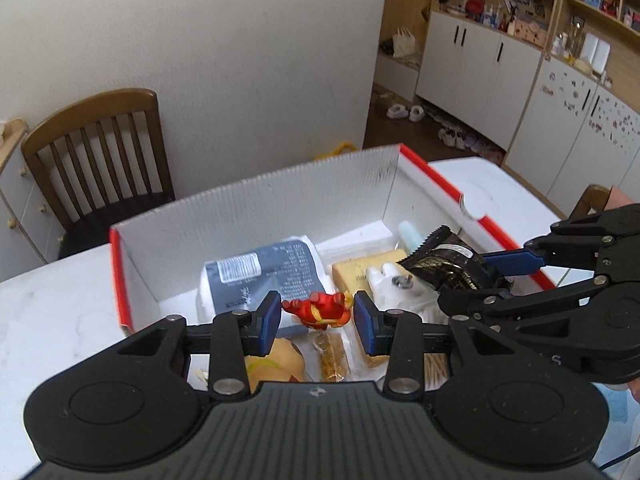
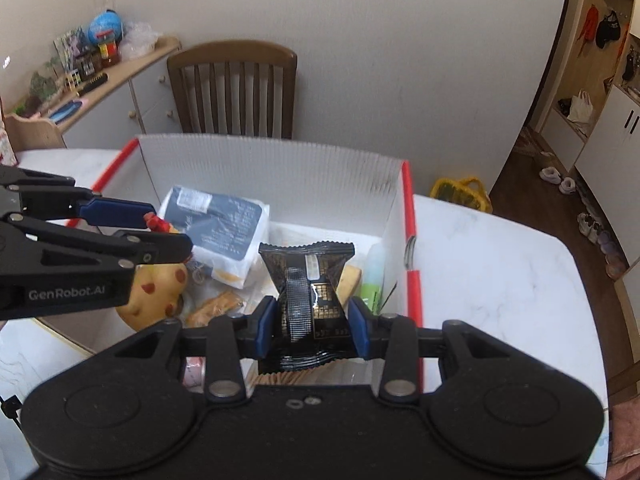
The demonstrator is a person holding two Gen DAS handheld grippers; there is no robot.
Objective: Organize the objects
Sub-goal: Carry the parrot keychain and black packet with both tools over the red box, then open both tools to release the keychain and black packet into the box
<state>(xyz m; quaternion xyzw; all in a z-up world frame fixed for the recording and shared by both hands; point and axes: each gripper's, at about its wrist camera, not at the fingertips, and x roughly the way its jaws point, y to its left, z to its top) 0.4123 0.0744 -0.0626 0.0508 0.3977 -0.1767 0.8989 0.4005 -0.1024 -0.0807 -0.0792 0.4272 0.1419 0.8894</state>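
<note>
Over the box (image 2: 280, 168) — left tongs (image 1: 316, 314) clenched on red figurine (image 1: 318, 310), right tongs (image 2: 312, 316) on black packet (image 2: 310, 284).

Wooden chair (image 2: 234, 88) against plain wall (image 1: 220, 40); white cabinets (image 1: 480, 76); marble table (image 2: 480, 248).

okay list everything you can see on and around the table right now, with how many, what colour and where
Corrugated plastic box: one, white with red rims, on the white table.
Tissue pack: one, navy label, inside box, far left.
Small toy figure: one, red and gold, between left gripper's pads.
Foil snack packet: one, black and gold, held over box.
Round pizza-print cushion: one, yellow with red spots, box near-left corner.
Wooden chair: one, brown, behind table.
Left gripper: black, blue pads, on the figure.
Right gripper: black, blue pads, on the packet.
</note>
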